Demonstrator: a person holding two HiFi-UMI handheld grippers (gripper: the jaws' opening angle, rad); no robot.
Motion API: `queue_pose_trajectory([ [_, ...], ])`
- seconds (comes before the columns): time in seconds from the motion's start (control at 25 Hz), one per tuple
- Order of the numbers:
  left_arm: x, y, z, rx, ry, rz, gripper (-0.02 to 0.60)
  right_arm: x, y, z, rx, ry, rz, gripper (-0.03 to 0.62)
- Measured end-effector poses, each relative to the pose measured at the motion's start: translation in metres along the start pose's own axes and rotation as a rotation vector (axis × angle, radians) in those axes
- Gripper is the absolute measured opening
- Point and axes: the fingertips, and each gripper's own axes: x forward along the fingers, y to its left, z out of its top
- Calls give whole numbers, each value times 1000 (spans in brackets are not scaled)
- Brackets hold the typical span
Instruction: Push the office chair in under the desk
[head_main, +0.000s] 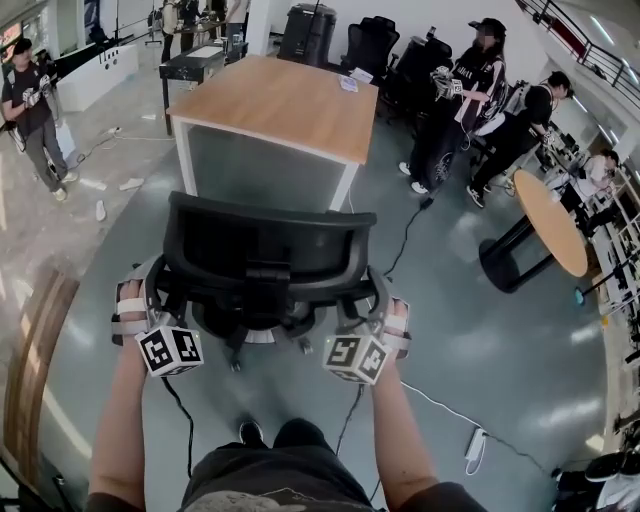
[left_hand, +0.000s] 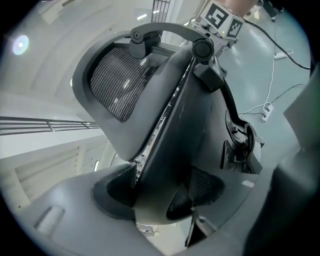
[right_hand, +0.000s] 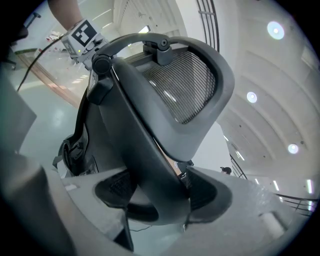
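Observation:
The black mesh office chair stands just in front of me, its back toward me, short of the wooden desk with the grey front panel. My left gripper is shut on the left edge of the chair back. My right gripper is shut on the right edge. In the left gripper view the chair back's frame fills the gap between the jaws of the left gripper, pads pressed on it. In the right gripper view the right gripper clamps the chair frame likewise. The seat and base are mostly hidden.
A round wooden table stands to the right. People stand right of the desk, another person at far left. A cable and a power strip lie on the grey floor. Black chairs sit behind the desk.

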Motion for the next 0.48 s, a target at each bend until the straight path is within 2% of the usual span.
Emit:
queue_pose_trajectory([
  [0.12, 14, -2, -5, -2, -8, 1, 311, 9, 6, -1, 2, 4, -7, 282],
  [0.48, 12, -5, -3, -1, -22, 36, 316, 11, 7, -3, 5, -23, -27, 283],
])
